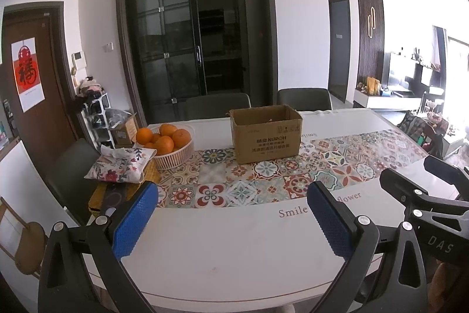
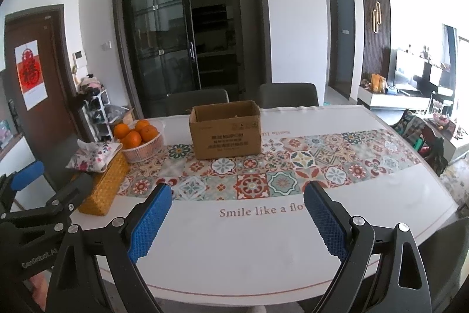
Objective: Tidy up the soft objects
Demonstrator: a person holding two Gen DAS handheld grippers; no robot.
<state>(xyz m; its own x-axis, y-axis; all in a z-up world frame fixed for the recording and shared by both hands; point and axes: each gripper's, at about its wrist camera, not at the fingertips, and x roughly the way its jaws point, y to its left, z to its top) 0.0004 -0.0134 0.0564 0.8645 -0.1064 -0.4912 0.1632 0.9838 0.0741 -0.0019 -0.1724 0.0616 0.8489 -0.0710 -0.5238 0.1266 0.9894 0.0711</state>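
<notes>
The floral pouch (image 2: 93, 156) lies atop a woven basket (image 2: 102, 189) at the table's (image 2: 234, 254) nine o'clock edge; the cardboard box (image 2: 225, 132) stands toward twelve. Both the left gripper (image 1: 231, 213) and the right gripper (image 2: 237, 216) hover with fingers spread, empty.

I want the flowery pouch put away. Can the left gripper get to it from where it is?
Probably yes. The left gripper is open and empty, and the flowery pouch lies uncovered on top of the woven basket, just ahead to its left. Only bare table lies between.
</notes>
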